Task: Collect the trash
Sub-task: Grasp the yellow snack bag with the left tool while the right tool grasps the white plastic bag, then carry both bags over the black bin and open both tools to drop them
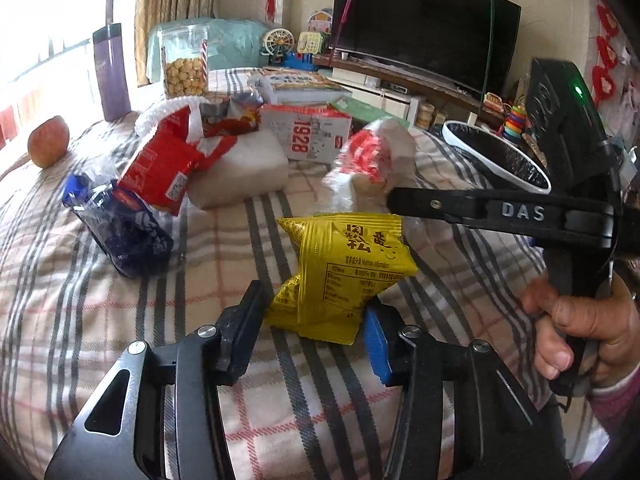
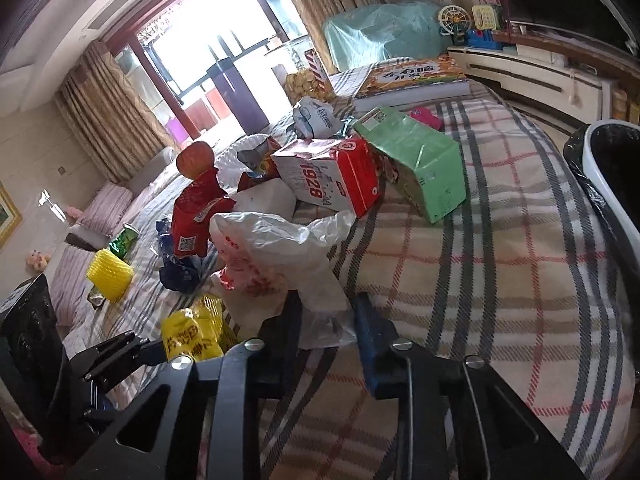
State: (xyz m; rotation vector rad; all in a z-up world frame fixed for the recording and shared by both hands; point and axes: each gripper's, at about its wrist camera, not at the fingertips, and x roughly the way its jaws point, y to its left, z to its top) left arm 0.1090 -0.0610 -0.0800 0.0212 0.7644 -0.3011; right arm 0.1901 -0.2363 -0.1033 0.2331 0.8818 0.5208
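Left claw (image 1: 310, 338) around yellow wrapper (image 1: 344, 264); right claw (image 2: 326, 334) seemingly pinching plastic bag (image 2: 280, 252).

Bare plaid cloth (image 2: 460, 280) is left open across the right and lower middle of the right wrist view, up to the black-lined bin (image 2: 608, 168) at the right edge. The centre and left are blocked by a heap of wrappers, the 1928 carton (image 2: 328, 176) and the green box (image 2: 420, 160). In the left wrist view, the right side is crossed by the right gripper (image 1: 394, 198).
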